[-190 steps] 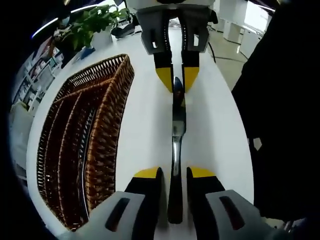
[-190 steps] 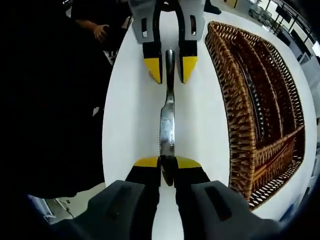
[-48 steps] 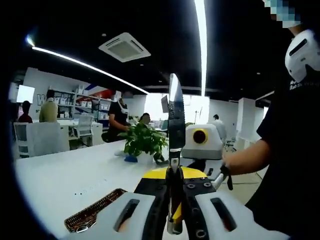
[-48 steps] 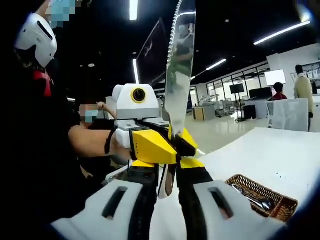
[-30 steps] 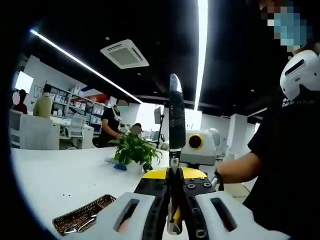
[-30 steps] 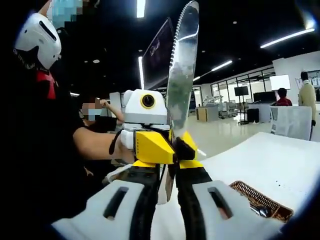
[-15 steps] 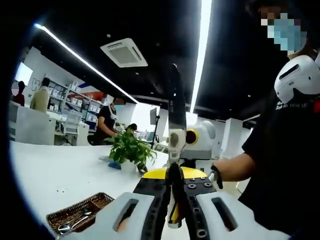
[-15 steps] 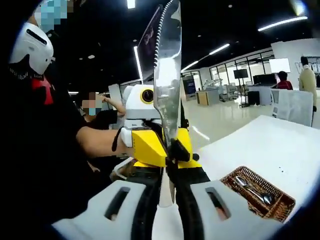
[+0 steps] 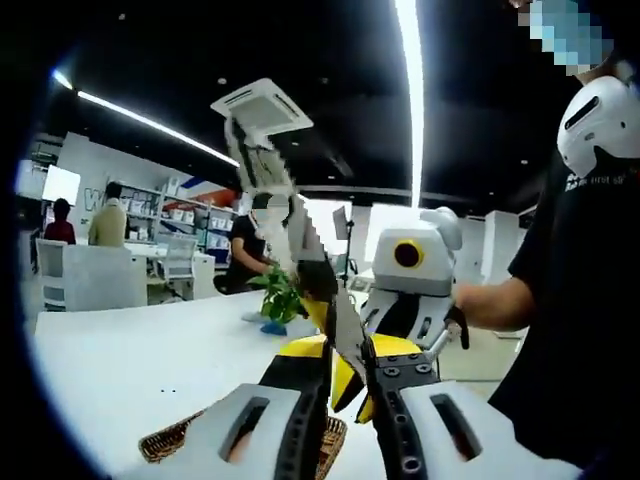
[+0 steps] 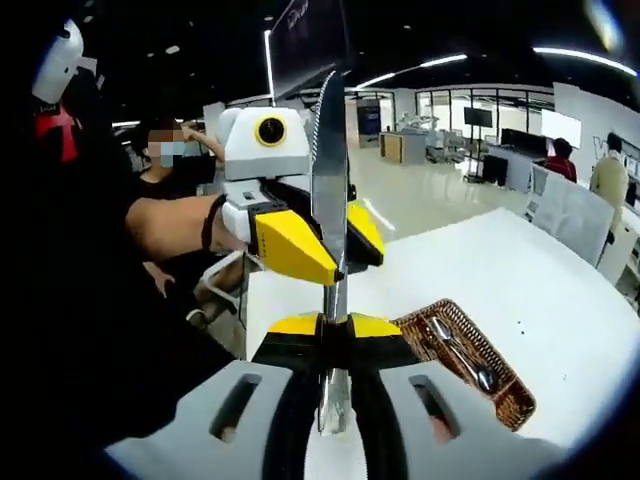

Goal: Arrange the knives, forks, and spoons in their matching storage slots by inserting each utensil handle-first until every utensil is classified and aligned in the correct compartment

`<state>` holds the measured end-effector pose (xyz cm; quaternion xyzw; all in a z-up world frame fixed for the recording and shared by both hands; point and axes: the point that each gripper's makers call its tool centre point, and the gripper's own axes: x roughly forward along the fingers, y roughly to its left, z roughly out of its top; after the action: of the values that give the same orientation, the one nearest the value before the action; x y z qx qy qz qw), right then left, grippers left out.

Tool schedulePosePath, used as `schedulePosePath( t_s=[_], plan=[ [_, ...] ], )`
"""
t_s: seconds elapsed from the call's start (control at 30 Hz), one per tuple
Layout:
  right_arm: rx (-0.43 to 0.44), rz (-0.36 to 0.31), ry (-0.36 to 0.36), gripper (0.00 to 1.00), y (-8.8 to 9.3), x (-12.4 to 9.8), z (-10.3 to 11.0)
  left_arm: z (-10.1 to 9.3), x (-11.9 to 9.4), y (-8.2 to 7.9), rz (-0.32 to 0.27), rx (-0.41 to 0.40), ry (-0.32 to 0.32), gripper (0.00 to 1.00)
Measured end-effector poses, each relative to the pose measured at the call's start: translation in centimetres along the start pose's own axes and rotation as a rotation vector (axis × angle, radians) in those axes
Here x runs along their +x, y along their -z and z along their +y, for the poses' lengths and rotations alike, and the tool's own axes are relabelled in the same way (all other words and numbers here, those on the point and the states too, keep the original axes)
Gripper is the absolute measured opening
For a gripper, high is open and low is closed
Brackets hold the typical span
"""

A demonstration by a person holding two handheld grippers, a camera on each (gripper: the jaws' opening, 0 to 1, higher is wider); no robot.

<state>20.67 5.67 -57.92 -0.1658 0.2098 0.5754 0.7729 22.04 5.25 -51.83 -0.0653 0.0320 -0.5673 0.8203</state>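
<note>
A steel table knife [image 10: 328, 180] stands upright in the right gripper view, serrated blade up. My right gripper [image 10: 332, 325] is shut on its handle. My left gripper [image 10: 350, 255] comes in from behind, its yellow fingers [image 10: 295, 248] a little apart on either side of the blade. In the left gripper view the knife [image 9: 290, 235] leans up and to the left out of my left gripper [image 9: 345, 355], with the right gripper [image 9: 350, 380] just beyond. The wicker cutlery basket [image 10: 500, 395] lies on the white table [image 10: 560, 290] at the lower right, with spoons [image 10: 455, 345] in it.
The basket's corner [image 9: 170, 445] peeks out low in the left gripper view, on the white table [image 9: 130, 370]. A potted plant [image 9: 280, 295] stands at the far edge. The person's forearm [image 10: 170, 230] and dark clothing fill the side. Other people sit at desks behind.
The knife was upright in the left gripper view and now leans left there. In the right gripper view it has gone from tilted to upright. The left gripper's fingers have loosened off the blade.
</note>
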Motion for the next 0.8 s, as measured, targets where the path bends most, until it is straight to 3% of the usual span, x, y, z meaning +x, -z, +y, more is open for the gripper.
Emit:
schedulePosePath(
  t_s=[0.07,0.27,0.3,0.37,0.53,0.7,0.8],
  plan=[
    [-0.041,0.054,0.021,0.06,0.8,-0.7,-0.6,0.5,0.0,0.1,0.025,0.012,-0.045,0.19],
    [-0.097,0.074,0.013,0.01,0.9,-2.5,-1.1,0.4,0.2,-0.7,0.042,0.026,-0.152,0.30],
    [-0.109,0.076,0.002,0.01,1.1,-2.9,-1.0,0.0,0.4,-1.4,0.018,0.008,-0.167,0.29],
    [-0.111,0.061,-0.026,0.01,1.0,-3.5,-0.8,-0.6,0.8,-1.5,0.024,0.010,-0.183,0.30],
    [-0.227,0.120,-0.025,0.00,1.6,-4.8,-0.8,-1.6,0.7,-1.3,0.027,0.022,-0.247,0.33],
    [-0.298,0.176,0.075,0.00,1.6,-4.5,-1.9,-0.5,-1.4,-0.9,0.064,0.053,-0.260,0.43],
    [-0.300,0.201,0.132,0.00,1.1,-3.9,-2.0,0.8,-4.3,-0.7,0.112,0.066,-0.267,0.57]
  ],
)
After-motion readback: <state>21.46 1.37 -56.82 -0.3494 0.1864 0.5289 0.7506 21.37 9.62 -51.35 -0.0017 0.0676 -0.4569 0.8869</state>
